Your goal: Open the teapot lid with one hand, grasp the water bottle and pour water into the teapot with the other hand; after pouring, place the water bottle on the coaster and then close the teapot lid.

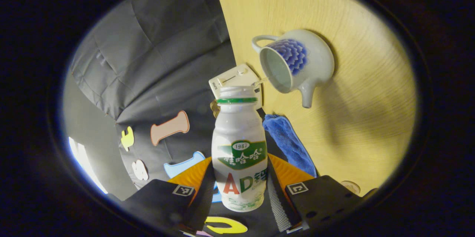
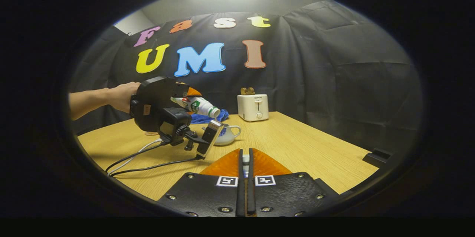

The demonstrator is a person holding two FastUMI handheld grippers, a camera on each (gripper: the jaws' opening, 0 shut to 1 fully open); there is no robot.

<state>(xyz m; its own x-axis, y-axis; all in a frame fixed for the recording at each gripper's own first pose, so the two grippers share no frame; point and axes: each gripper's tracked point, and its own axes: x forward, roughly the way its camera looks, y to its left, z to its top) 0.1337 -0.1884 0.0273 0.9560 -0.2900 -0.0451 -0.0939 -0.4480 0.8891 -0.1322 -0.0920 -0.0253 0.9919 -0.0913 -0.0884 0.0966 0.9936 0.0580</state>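
Left gripper clamped, right gripper closed

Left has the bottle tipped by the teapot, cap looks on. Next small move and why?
Probably ease the bottle a little further over the teapot mouth. The left gripper holds it tilted, neck toward the open teapot, lid off, but no water is seen flowing. Whether the mouth is capped I cannot tell. The right gripper is shut, back from the pot.

The left gripper view is being rolled sideways, close over the teapot; the right gripper view is being aimed level from low above the tabletop, farther back; teapot, toaster and tabletop are being shared.
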